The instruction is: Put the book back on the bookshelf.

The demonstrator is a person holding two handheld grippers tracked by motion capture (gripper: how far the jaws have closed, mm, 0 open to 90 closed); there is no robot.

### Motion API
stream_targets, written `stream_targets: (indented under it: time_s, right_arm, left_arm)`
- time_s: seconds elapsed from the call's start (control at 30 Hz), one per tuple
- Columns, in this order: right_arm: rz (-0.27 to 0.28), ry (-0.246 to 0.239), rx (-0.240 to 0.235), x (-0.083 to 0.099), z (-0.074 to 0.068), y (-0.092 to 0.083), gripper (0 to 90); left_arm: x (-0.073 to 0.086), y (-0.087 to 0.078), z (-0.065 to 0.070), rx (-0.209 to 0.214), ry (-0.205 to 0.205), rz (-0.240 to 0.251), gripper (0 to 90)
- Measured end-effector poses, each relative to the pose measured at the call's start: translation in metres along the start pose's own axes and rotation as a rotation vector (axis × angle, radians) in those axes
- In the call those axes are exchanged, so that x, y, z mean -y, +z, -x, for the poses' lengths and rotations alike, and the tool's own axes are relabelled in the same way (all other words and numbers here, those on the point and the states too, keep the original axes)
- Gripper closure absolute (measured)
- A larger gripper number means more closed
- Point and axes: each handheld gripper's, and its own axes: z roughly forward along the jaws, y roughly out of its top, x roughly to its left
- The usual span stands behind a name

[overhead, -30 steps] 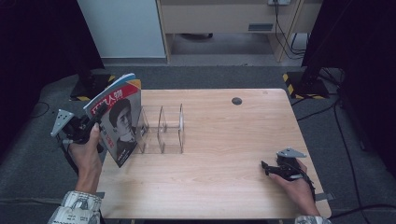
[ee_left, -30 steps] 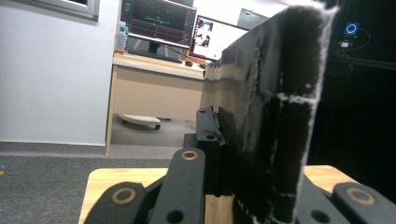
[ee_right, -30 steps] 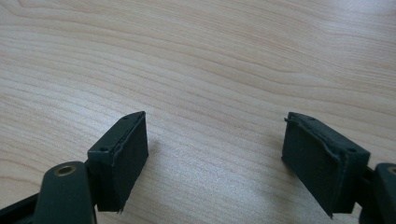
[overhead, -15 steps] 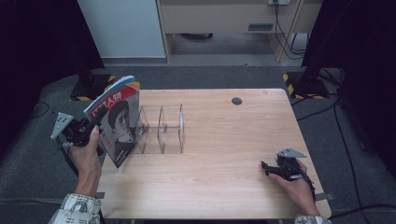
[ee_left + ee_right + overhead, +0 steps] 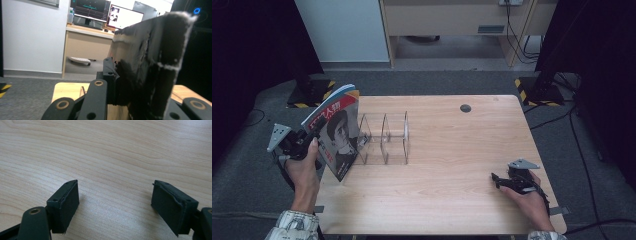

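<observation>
A magazine (image 5: 337,135) with a portrait and red lettering on its cover stands tilted over the table's left edge. My left gripper (image 5: 318,128) is shut on its left side, and a hand holds the gripper from below. In the left gripper view the magazine (image 5: 150,62) rises dark and close, pressed against one black finger (image 5: 110,77); the other jaw is hidden behind it. A clear acrylic divider rack (image 5: 384,137) stands just right of the magazine. My right gripper (image 5: 496,179) rests on the wooden table (image 5: 452,150) at the near right, open (image 5: 115,202), with only bare wood between its pads.
A dark round grommet (image 5: 465,108) sits near the table's far edge. Beyond the table are a white panel (image 5: 342,30) and a beige cabinet (image 5: 452,20). Stands with yellow-black striped bases (image 5: 537,87) and cables lie on the grey floor.
The left hand and its magazine have shifted slightly toward the near side. The right hand has kept still.
</observation>
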Motion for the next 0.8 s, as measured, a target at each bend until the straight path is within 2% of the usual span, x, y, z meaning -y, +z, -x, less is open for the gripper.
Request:
stream_targets:
  time_s: [0.33,0.8]
  right_arm:
    - [0.0,-0.001,-0.001,0.0001,-0.0001,0.0,22.1]
    - [0.001,-0.004,-0.002,0.0001,-0.0001,0.0,22.0]
  left_arm:
    - [0.0016,0.0009,0.0006,-0.025,-0.003,-0.025,79.7]
    - [0.0024,0.0037,-0.0016,-0.018,-0.017,-0.032,79.0]
